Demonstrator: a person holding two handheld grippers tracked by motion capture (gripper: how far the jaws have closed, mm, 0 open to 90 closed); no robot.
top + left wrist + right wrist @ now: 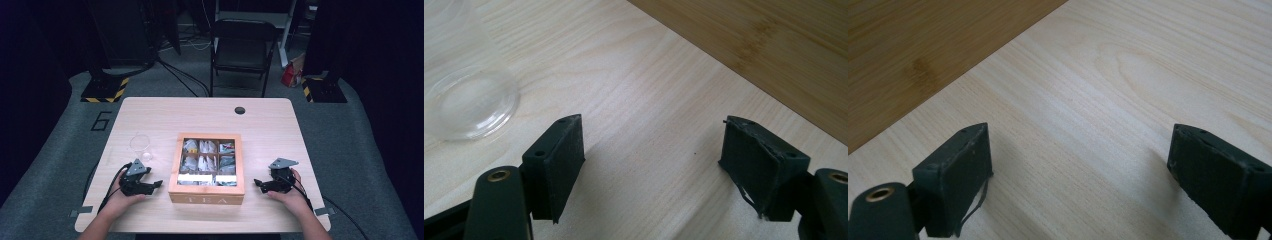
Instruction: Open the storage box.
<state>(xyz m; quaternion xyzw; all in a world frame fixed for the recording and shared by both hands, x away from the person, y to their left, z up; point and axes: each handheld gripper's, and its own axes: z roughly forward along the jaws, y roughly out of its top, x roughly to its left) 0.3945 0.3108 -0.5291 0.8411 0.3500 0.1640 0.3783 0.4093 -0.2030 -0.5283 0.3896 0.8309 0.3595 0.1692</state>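
A wooden tea box (206,167) marked TEA stands at the middle of the table, lid off, its compartments holding several tea bags. A clear plastic cup (141,146) stands left of it, also seen as the cup (461,95) in the left gripper view. My left gripper (158,184) rests on the table left of the box, jaws open and empty; the left gripper (651,145) faces bare wood with the box wall (774,45) to its right. My right gripper (256,183) rests right of the box, open and empty; the right gripper (1078,150) sees the box wall (908,55) at upper left.
The light wooden table (270,130) has a round black cable hole (240,110) near its far edge. Behind it stand a black chair (242,50) and dark stands with striped bases (105,90). Cables trail from both grippers off the near edge.
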